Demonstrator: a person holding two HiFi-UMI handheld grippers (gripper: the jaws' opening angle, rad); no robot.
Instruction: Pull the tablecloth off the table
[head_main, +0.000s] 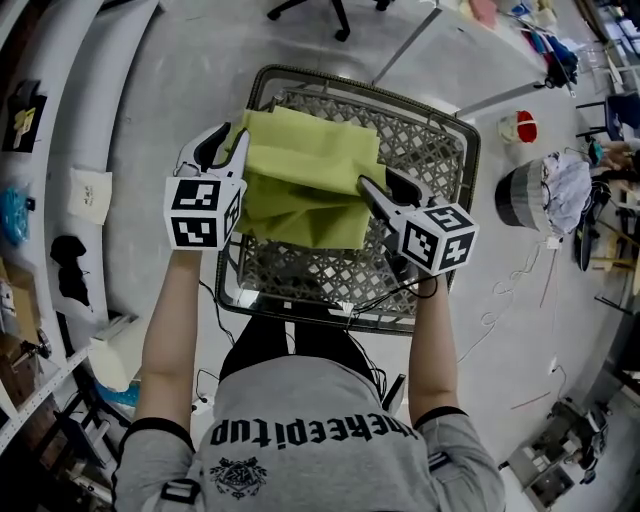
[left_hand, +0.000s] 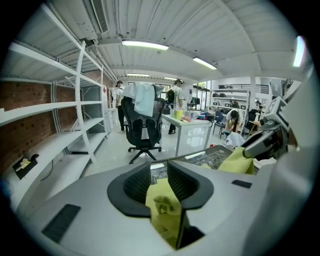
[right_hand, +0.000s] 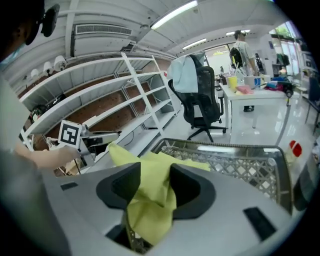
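Tablecloth (head_main: 305, 175), yellow-green and folded, lies on the wire-mesh tabletop (head_main: 440, 150). Left tongs (left_hand: 159, 170) and right tongs (right_hand: 155, 175) both stand parted, with loose cloth between them.

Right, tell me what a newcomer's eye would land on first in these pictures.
The bright yellow-green cloth stands out first, lying loosely folded on the metal mesh basket at the middle of the head view. Next come the left gripper and the right gripper at the cloth's two sides. Each carries a black-and-white marker cube and has a fold of the cloth between its parted jaws.
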